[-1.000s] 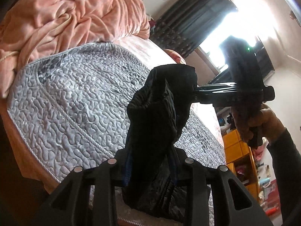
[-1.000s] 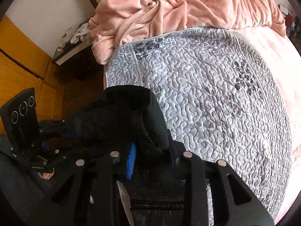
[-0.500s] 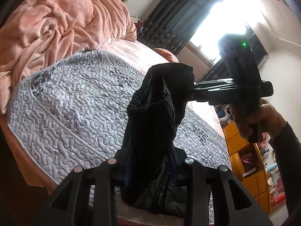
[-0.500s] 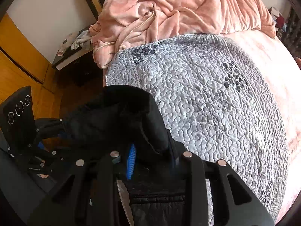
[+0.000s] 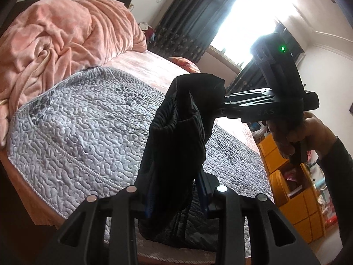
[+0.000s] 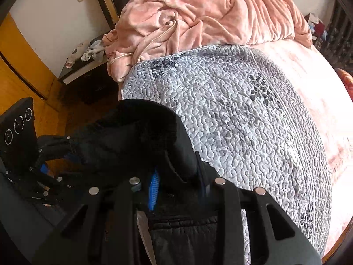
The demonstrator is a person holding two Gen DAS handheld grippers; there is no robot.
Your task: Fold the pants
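Nearest the lens, left tongs [image 5: 176, 195] clenched on black pants [image 5: 176, 137], blue pads pressed into the cloth at either side. Just past them, a bunched edge of the garment, likely the waistband, slung between the two tools and held up off the quilt [image 5: 83, 132], the rest drooping in a dark fold onto the quilt's near edge. Beyond that, right tongs [image 5: 222, 106] also clamped on the pants, fingertips buried in the fabric, a bare hand [image 5: 308, 132] wrapped round the handle. In the right wrist view, the same pairing from the other side: right tongs [image 6: 178, 185] gripping cloth close up, left tongs [image 6: 72, 148] biting the far end over the floor beside the quilt. Held high and apart, probably to let the legs hang straight before being laid down flat; folding itself judged barely begun. Past the pants, grey quilt spread wide as the likely landing spot. Behind the quilt, a crumpled pink blanket [image 5: 66, 44] against the headboard; farther still, dark curtains [image 5: 189, 22] and a bright window. Off the quilt's left corner in the right wrist view, a nightstand [image 6: 86, 70] with clutter.
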